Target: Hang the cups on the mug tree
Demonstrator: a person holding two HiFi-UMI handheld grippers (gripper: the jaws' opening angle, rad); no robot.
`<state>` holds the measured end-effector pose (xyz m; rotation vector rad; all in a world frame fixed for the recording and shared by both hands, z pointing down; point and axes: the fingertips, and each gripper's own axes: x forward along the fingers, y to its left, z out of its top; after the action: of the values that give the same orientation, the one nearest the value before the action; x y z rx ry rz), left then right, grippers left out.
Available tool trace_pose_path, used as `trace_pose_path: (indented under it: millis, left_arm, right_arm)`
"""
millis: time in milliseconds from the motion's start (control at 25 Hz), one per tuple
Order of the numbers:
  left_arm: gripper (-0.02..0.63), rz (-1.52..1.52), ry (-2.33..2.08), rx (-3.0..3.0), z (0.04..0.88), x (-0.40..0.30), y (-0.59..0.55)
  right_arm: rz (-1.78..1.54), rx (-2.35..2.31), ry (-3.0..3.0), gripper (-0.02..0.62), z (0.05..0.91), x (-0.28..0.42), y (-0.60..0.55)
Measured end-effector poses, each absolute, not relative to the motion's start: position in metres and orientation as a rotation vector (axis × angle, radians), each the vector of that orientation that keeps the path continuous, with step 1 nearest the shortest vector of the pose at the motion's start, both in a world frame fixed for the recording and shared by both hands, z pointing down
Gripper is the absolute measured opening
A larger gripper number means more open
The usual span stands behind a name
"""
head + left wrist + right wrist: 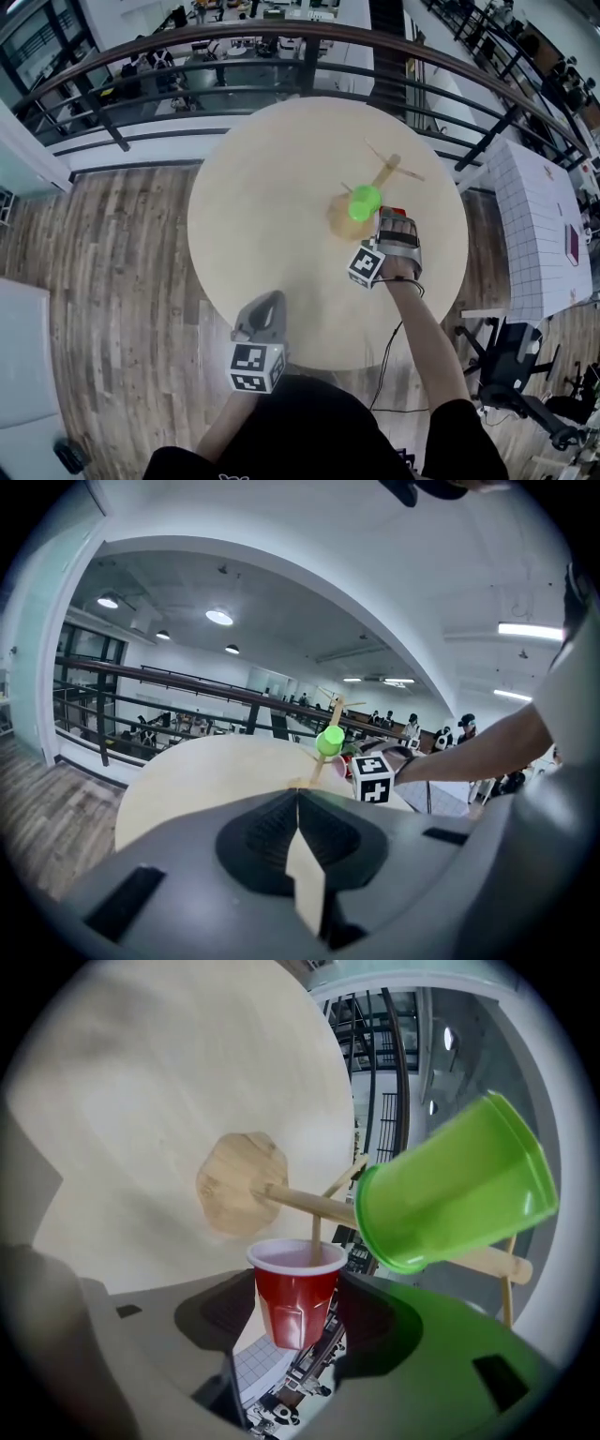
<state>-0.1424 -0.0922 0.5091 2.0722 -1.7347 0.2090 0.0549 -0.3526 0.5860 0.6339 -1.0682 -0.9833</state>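
Note:
A wooden mug tree (385,172) stands on the round table (262,178), with a green cup (364,202) hanging from one of its pegs. My right gripper (390,223) is close beside the tree, shut on a small red cup (295,1293). In the right gripper view the red cup's mouth faces the tree base (242,1183), and a thin peg (316,1230) reaches into it. The green cup (455,1185) hangs just beside it. My left gripper (270,302) hovers at the table's near edge, shut (300,803) and holding nothing.
A dark railing (234,70) curves behind the table, with a lower floor beyond it. A white gridded board (539,225) and a black office chair (511,375) stand at the right. Wooden flooring (112,253) lies to the left.

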Motion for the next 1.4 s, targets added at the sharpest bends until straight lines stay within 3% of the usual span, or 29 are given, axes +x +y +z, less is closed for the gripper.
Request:
trace_pose_path:
  millis: [520,880,1400]
  left_arm:
    - [0.014,0.254,-1.757,2.037,0.516,-0.152,-0.084]
    - [0.014,0.222,-1.692,2.125,0.501,-0.131,-0.101]
    - [0.014,0.14,-1.577,2.409,0.437,-0.063,-0.15]
  right_arm:
    - [-0.978,0.609,-1.108,0.276,0.608,0.035,-0.347]
    - [-0.747,0.858,-1.446,0.272,0.561,0.048,-0.307]
    - [-0.291,1.435,-2.338,0.08,0.404,0.073,-0.194]
